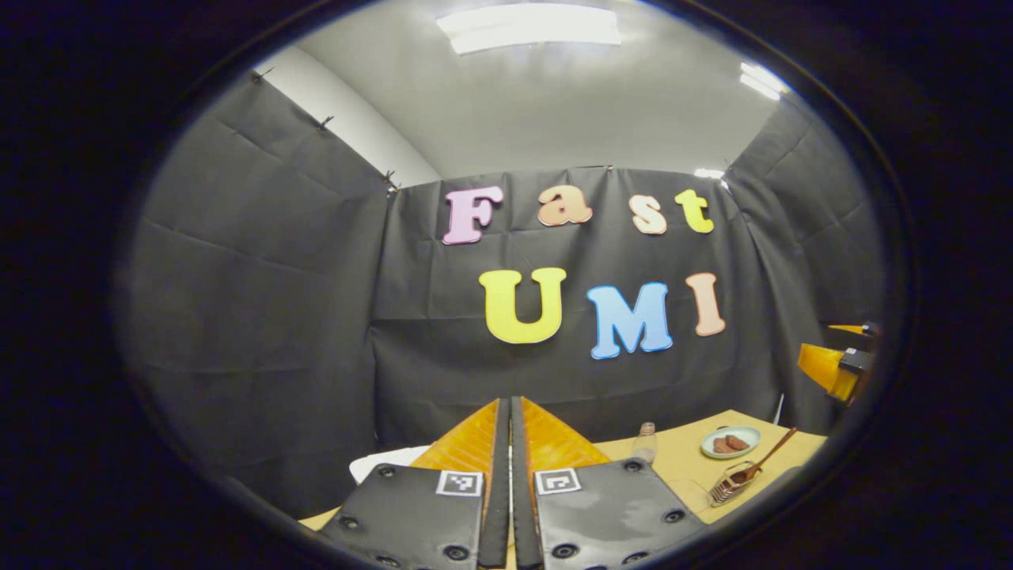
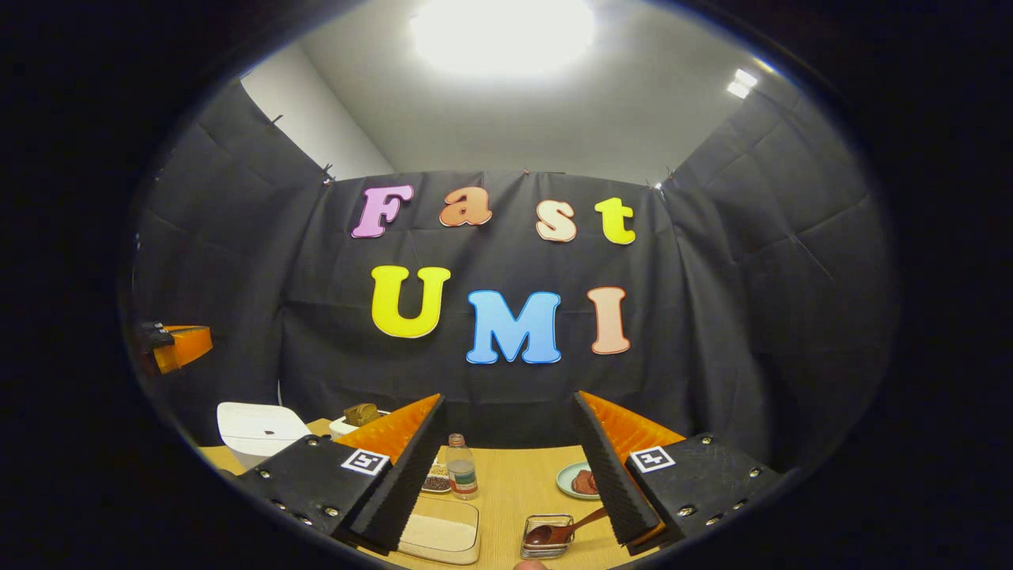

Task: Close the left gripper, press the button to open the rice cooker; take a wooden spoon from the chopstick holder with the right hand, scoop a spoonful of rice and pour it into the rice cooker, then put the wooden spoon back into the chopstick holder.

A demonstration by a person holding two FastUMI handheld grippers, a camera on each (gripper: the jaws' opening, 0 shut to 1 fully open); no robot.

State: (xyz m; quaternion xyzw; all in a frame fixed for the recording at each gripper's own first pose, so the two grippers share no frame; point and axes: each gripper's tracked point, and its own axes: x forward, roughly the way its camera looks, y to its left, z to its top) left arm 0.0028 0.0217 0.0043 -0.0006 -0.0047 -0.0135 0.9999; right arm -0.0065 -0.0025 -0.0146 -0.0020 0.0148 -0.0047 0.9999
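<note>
Left hand-held gripper (image 1: 510, 475) closed | right hand-held gripper (image 2: 506, 467) spread | bottle (image 2: 461, 467) between

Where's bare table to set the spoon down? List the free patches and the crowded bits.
Free: bare table between the bottle and the plate, running toward the back wall. Crowded: the near edge, where the clear tray and chopstick holder with wooden spoon sit.
</note>
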